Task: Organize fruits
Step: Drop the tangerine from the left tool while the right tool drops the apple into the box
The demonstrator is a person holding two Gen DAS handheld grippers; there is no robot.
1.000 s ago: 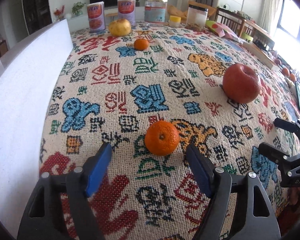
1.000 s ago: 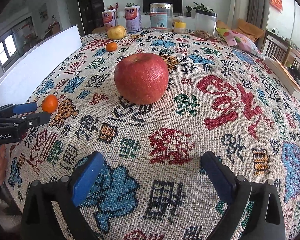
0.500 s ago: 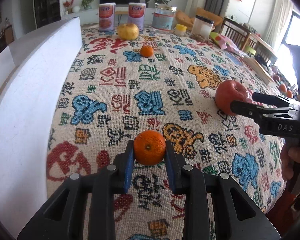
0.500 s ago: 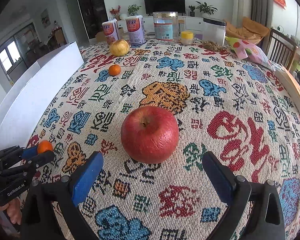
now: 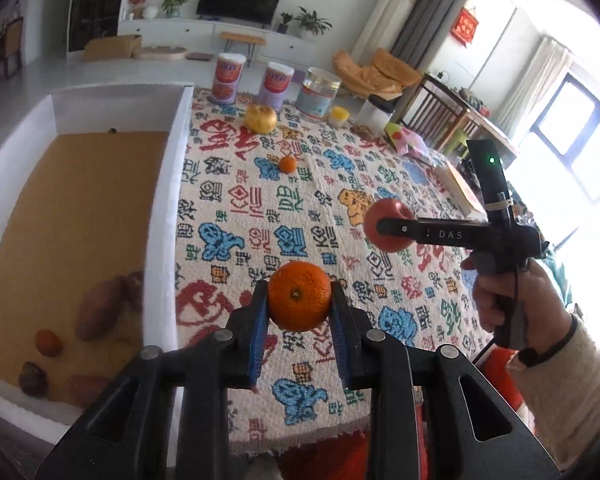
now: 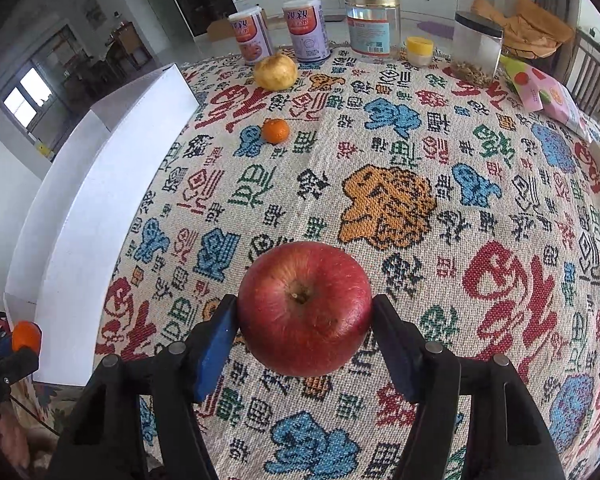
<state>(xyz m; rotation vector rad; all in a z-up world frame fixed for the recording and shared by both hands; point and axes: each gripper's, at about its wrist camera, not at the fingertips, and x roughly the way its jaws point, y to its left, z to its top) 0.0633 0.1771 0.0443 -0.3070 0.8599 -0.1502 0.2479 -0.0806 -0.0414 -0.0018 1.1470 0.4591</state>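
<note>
My left gripper (image 5: 298, 294) is shut on an orange mandarin (image 5: 299, 300), which hangs above the patterned tablecloth (image 5: 292, 208) near its front edge. In the right wrist view that gripper (image 6: 16, 344) and its mandarin (image 6: 26, 336) sit at the far left, beside the white box (image 6: 80, 216). My right gripper (image 6: 305, 310) has its jaws closing around a red apple (image 6: 304, 320), and both blue pads touch its sides. A second mandarin (image 6: 275, 131) and a yellow fruit (image 6: 276, 72) lie farther back on the cloth.
The open white box (image 5: 168, 208) stands left of the table; its brown floor holds sweet potatoes (image 5: 100, 308), a small orange (image 5: 48, 342) and a dark round fruit (image 5: 32, 378). Two cans (image 6: 278, 34), jars (image 6: 374, 24) and a snack bag (image 6: 548, 92) line the far edge.
My left gripper shut on the near mandarin and lifted it off the cloth. My right gripper came around the red apple, and its jaws narrowed onto it.
</note>
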